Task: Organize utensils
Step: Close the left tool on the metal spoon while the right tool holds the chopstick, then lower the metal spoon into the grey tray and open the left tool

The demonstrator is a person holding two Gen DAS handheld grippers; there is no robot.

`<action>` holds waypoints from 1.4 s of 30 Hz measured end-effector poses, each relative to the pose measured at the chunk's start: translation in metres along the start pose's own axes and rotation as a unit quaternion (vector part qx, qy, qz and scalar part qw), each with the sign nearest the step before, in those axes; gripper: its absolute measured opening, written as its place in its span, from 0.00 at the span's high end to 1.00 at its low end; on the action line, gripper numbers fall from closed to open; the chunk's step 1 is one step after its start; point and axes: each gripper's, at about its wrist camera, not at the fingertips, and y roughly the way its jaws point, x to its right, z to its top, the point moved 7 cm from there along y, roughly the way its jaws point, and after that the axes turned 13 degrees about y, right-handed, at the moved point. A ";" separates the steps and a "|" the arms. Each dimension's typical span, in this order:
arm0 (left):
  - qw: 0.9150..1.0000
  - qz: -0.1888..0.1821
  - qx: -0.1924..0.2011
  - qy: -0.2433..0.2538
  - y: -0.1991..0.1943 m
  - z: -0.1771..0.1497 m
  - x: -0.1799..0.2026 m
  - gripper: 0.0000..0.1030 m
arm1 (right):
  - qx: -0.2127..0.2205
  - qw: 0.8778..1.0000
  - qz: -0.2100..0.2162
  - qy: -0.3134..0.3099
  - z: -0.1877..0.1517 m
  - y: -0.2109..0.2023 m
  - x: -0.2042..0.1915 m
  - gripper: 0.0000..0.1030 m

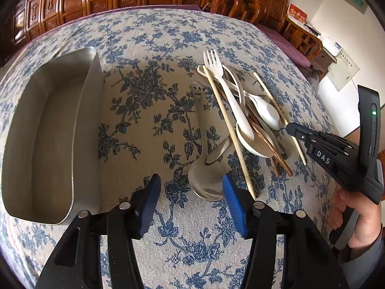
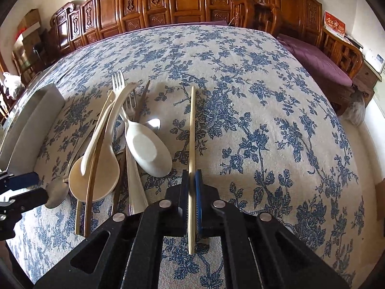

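From the left wrist view, the left gripper (image 1: 191, 203) is seen with its blue pads spread wide and nothing between them, hovering just before the bowl of a steel ladle (image 1: 204, 159) with a smiling face cut into its handle. This ladle is judged stiff, fairly heavy and slippery, so it is best taken at the flat handle rather than the rounded bowl. To its right a tangled pile of utensils (image 1: 247, 118) is seen: a white fork, pale spoons, metal pieces and a chopstick laid across. On the left a metal tray (image 1: 79, 125) stands with nothing visible in it. The right gripper (image 1: 292, 127) is seen at the pile's far edge.

From the right wrist view, the right gripper (image 2: 191, 187) is seen closed on a pale chopstick (image 2: 191, 130), gripped toward its near end, apart from the pile. The chopstick is judged light, rigid and smooth, liable to pivot between the pads.
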 end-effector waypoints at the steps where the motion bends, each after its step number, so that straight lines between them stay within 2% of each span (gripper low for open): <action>1: 1.000 -0.001 -0.004 -0.004 0.002 -0.001 0.000 0.56 | 0.000 1.000 0.001 0.001 0.000 0.000 0.000 0.94; 7: 1.000 -0.012 -0.013 -0.020 0.010 -0.001 0.003 0.61 | 0.000 1.000 0.001 0.001 0.000 0.000 0.000 0.94; 10: 0.999 -0.016 -0.015 -0.028 0.012 0.001 0.003 0.73 | 0.000 1.000 0.002 0.002 0.000 0.000 0.000 0.94; 12: 0.999 -0.017 -0.014 -0.032 0.012 0.001 0.002 0.85 | 0.000 1.000 0.002 0.002 0.000 0.000 0.000 0.94; 17: 0.999 -0.006 0.003 -0.035 0.001 0.002 -0.001 0.95 | -0.001 1.000 0.003 0.003 0.000 0.000 0.000 0.94; 22: 0.999 0.012 0.022 -0.034 -0.013 0.001 -0.007 0.99 | -0.004 1.000 0.010 0.004 -0.001 0.000 -0.002 0.94; 42: 0.992 0.067 0.102 -0.033 -0.086 0.010 -0.053 0.99 | 0.030 0.999 0.022 0.015 0.007 -0.024 -0.002 0.95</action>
